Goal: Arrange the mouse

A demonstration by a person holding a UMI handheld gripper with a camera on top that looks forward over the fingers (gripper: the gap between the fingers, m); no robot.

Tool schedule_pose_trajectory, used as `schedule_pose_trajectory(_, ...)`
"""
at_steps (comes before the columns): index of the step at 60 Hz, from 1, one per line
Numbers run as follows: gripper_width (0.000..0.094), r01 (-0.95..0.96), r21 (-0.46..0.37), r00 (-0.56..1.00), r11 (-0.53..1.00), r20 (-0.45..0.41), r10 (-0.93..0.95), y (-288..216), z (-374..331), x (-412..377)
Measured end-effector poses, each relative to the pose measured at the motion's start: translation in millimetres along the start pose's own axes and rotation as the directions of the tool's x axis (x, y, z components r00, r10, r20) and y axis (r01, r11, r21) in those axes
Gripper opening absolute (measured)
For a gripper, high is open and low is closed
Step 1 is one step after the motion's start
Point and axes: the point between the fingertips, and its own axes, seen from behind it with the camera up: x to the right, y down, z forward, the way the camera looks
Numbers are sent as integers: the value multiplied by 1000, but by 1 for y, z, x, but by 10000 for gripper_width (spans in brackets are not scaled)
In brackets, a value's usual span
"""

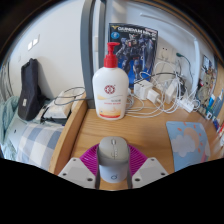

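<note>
A light grey computer mouse (pixel 112 157) sits between my gripper's two fingers, its nose pointing away from me over the wooden desk (pixel 140 128). Both magenta pads (pixel 88 158) press against its sides, so my gripper (pixel 112 160) is shut on the mouse. The mouse's rear is hidden by the gripper body. I cannot tell whether the mouse rests on the desk or hangs just above it.
A white pump bottle with a red label (pixel 109 85) stands straight ahead on the desk. Behind it are white cables and a power strip (pixel 160 95) and a poster box (pixel 132 45). A blue-patterned mat (pixel 190 140) lies to the right. A dark bag (pixel 30 90) sits left on checked bedding.
</note>
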Motion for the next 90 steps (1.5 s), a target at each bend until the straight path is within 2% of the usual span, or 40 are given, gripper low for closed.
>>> schedule_pose_trajectory(4, 327, -4, 3, 1000, 1000, 9, 4, 0, -1, 0)
schedule_pose_trajectory(16, 325, 45, -34, 999, 998, 28, -44, 1, -6, 0)
schedule_pose_trajectory(23, 326, 32, 64, 997, 997, 63, -36, -42, -41, 7)
schedule_pose_trajectory(27, 326, 38, 123, 998, 992, 48, -44, -75, -69, 27)
schedule_pose_trajectory(37, 324, 61, 247, 998, 967, -43, -52, -148, -128, 107)
schedule_pose_trajectory(43, 325, 49, 277, 996, 960, -83, -27, -168, -139, 161)
schedule_pose_trajectory(48, 323, 39, 264, 991, 964, -134, -4, -161, -132, 204)
schedule_pose_trajectory(56, 322, 19, 190, 984, 982, -176, 15, -126, -104, 255)
schedule_pose_trajectory(73, 323, -50, -20, 988, 999, -149, 46, -29, -37, 293)
schedule_pose_trajectory(86, 335, -18, -134, 993, 991, -119, 2, 18, -18, 287)
schedule_pose_trajectory(90, 339, -19, -115, 995, 993, -101, 7, 16, -16, 282)
